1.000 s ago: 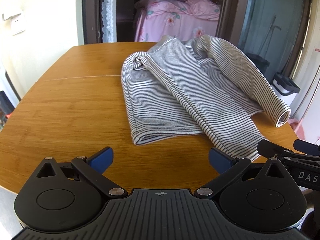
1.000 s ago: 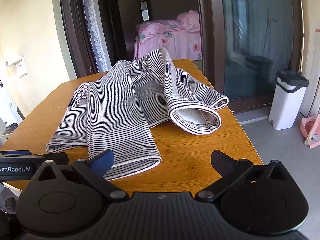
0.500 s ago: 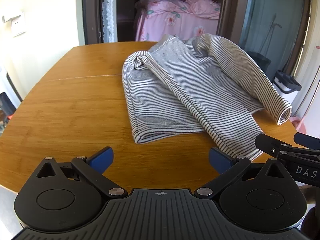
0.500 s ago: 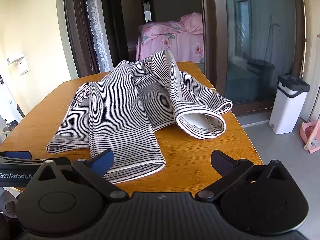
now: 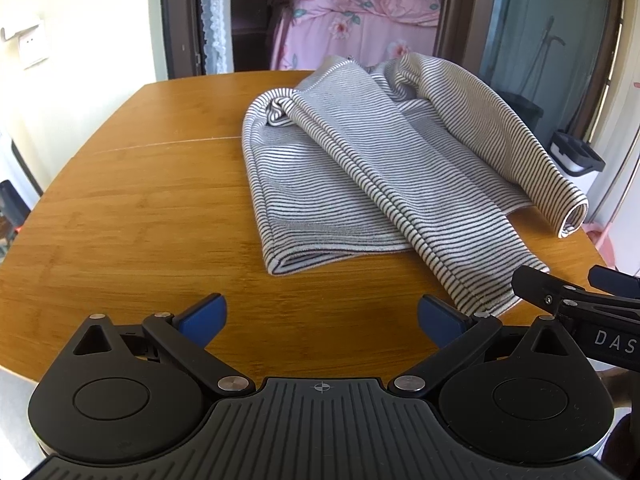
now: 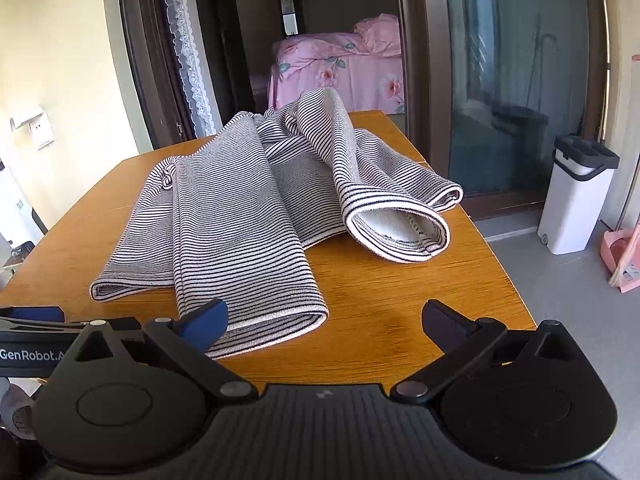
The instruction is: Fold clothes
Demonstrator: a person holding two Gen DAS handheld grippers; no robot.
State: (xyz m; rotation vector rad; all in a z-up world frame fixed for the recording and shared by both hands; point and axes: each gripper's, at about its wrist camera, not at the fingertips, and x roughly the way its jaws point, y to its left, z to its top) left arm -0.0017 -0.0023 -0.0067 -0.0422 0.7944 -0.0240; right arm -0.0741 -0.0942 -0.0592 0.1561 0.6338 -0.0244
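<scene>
1. A striped shirt (image 5: 360, 168) lies partly folded on the wooden tabletop (image 5: 132, 216); one sleeve (image 6: 396, 216) curls open toward the shirt's right edge.
2. The left hand-held gripper (image 5: 322, 316) hangs wide and empty, just short of the shirt's near hem.
3. The right hand-held gripper (image 6: 326, 320) is also wide; its left finger sits over the hem, touching or not I cannot tell.

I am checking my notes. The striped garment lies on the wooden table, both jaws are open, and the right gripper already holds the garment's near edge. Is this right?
Not quite. The right gripper holds nothing: in the right wrist view its jaws stand open and empty, just short of the striped garment. The garment does lie on the wooden table, and the left gripper is open too.
</scene>
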